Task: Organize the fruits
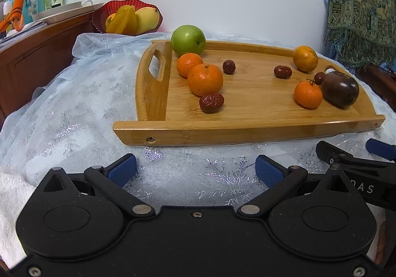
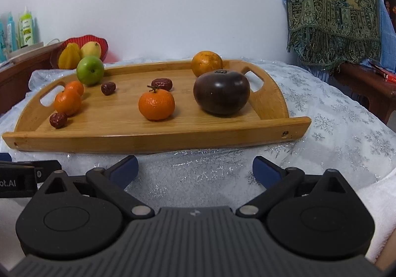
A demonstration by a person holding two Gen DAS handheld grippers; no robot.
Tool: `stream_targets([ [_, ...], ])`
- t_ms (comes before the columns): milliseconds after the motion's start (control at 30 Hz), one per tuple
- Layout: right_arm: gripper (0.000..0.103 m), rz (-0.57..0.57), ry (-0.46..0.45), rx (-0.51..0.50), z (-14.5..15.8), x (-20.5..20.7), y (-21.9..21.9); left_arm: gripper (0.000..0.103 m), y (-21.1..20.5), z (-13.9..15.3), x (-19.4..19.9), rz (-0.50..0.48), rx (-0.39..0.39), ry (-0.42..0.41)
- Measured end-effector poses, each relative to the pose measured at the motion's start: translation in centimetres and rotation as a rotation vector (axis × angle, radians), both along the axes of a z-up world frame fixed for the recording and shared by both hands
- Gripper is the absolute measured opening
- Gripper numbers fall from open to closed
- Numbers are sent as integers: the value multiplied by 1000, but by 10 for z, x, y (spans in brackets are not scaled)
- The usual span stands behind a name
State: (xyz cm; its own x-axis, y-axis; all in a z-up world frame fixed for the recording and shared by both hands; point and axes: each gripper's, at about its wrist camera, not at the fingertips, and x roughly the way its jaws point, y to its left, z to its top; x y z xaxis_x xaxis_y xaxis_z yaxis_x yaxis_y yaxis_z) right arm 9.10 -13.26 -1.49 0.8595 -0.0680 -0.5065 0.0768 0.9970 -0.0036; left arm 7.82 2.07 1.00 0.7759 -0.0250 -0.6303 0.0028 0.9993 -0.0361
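Left wrist view is showing the fruit sitting loose on a wooden tray [image 1: 247, 132]: a green apple [image 1: 188, 39] at the far left corner, two tangerines [image 1: 205, 79] touching just in front of it, red dates [image 1: 211, 103] lying scattered, and a dark purple fruit [image 2: 221, 92] sitting by the right handle with another tangerine [image 2: 156, 104] beside it. Both the left gripper [image 1: 195, 170] and right gripper [image 2: 195, 169] are hovering over the sparkly tablecloth [image 2: 334, 133] just short of the tray, fingers spread wide and gripping nothing. Farther back, a red bowl [image 1: 99, 15] is holding yellow fruit.
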Motion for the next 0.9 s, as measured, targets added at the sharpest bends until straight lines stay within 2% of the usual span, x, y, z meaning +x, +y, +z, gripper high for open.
stream_targets([
  [900, 103, 6, -1, -21, -1, 0, 3, 103, -2, -3, 6, 4, 8, -2],
])
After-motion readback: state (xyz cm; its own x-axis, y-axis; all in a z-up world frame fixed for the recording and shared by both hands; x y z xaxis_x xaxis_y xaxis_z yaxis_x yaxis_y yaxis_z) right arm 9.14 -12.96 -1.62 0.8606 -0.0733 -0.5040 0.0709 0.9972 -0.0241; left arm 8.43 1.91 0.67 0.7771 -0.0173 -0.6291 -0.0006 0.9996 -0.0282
